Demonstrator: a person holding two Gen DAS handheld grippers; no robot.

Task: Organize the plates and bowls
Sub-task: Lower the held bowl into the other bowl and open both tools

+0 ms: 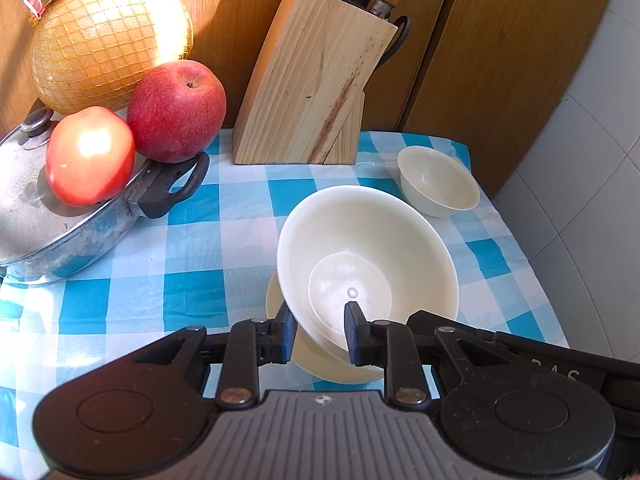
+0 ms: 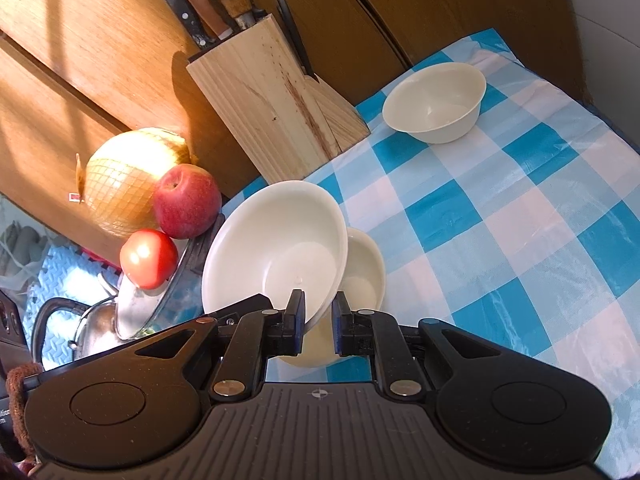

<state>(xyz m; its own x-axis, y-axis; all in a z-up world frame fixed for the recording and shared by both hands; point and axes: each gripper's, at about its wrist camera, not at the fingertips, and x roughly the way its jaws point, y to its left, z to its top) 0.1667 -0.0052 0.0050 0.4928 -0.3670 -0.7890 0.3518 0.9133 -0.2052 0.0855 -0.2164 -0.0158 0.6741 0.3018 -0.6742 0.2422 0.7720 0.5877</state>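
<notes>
Two wrist views over the checked tablecloth (image 1: pixel 192 248), with places given relative to the wooden knife block (image 1: pixel 308 80).

Left wrist view: my left gripper (image 1: pixel 318 330) is closed narrow on the near rim of the large cream bowl (image 1: pixel 368 248), one pad outside the wall and one inside. The bowl is tilted and sits in front of the block. Beneath its near edge shows a cream plate (image 1: pixel 320 360). A small bowl (image 1: pixel 438 180) stands upright to the right of the block, apart from the large bowl. Left of the block lie a netted pomelo (image 1: pixel 108 36), an apple (image 1: pixel 176 110) and a tomato (image 1: pixel 90 156), the last two resting on a lidded pot (image 1: pixel 60 232).

Right wrist view: my right gripper (image 2: pixel 318 320) pinches the same bowl's rim, its jaws nearly together. The plate shows just beside the large bowl. I cannot tell whether the large bowl touches the plate.
</notes>
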